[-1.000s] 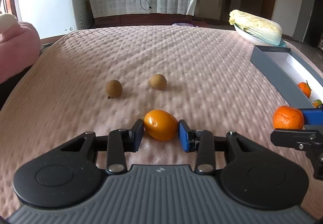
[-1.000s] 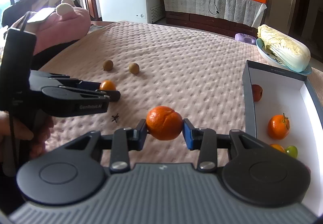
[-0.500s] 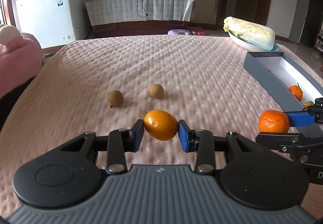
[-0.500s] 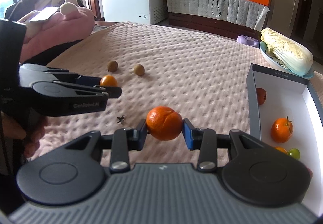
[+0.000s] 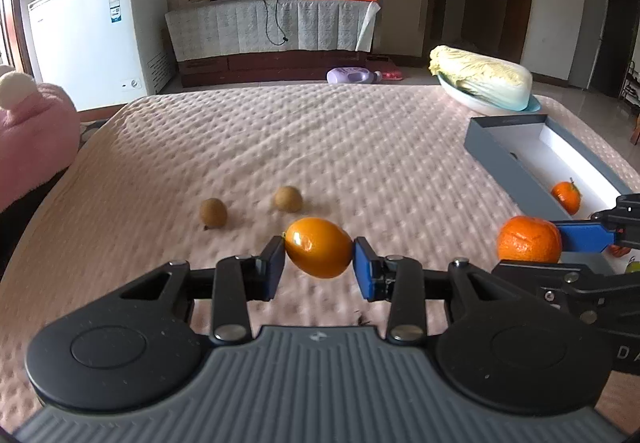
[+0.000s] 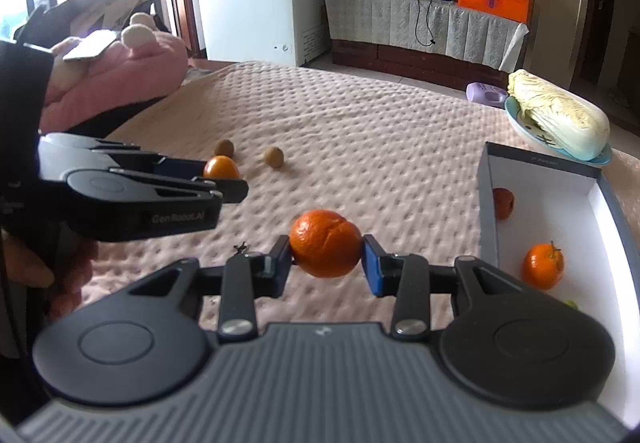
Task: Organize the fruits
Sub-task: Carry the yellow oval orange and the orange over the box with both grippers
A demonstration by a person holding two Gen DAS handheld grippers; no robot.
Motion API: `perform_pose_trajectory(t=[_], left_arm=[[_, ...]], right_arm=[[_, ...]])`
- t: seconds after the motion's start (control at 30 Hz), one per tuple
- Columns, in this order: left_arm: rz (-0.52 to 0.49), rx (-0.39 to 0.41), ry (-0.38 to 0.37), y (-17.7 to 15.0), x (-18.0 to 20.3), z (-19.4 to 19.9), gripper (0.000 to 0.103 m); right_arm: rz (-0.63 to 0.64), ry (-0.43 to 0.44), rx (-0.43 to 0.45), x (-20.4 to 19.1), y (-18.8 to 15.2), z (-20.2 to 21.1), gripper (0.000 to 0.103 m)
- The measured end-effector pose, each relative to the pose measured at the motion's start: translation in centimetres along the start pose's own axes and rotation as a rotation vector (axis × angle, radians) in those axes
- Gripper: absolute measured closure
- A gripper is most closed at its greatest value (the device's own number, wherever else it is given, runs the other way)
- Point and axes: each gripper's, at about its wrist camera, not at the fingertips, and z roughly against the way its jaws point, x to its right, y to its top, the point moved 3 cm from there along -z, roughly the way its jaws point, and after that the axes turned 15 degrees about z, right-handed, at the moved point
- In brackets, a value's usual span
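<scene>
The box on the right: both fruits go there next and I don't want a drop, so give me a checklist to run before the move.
1. Left gripper shut on the kumquat, both pads touching: ok.
2. Right gripper shut on the mandarin, both pads touching: ok.
3. Both fruits lifted clear of the bedspread: ok.
4. Box open with bare white floor left beside the fruit already inside: ok.
5. Grippers apart from each other: ok in the right wrist view.
6. How firm either grip is: cannot tell.
7. Two brown fruits left on the bedspread: not ok, not yet boxed.
</scene>
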Motion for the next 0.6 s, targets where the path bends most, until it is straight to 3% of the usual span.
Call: perform_pose_trajectory(t=[0.6], left_arm=[[-0.042,0.010,-0.080,0.2,5.8,-0.1,0.060]], right_arm=[[-0.052,-0.066,0.037,3.6,-1.1,2.9,0.062]])
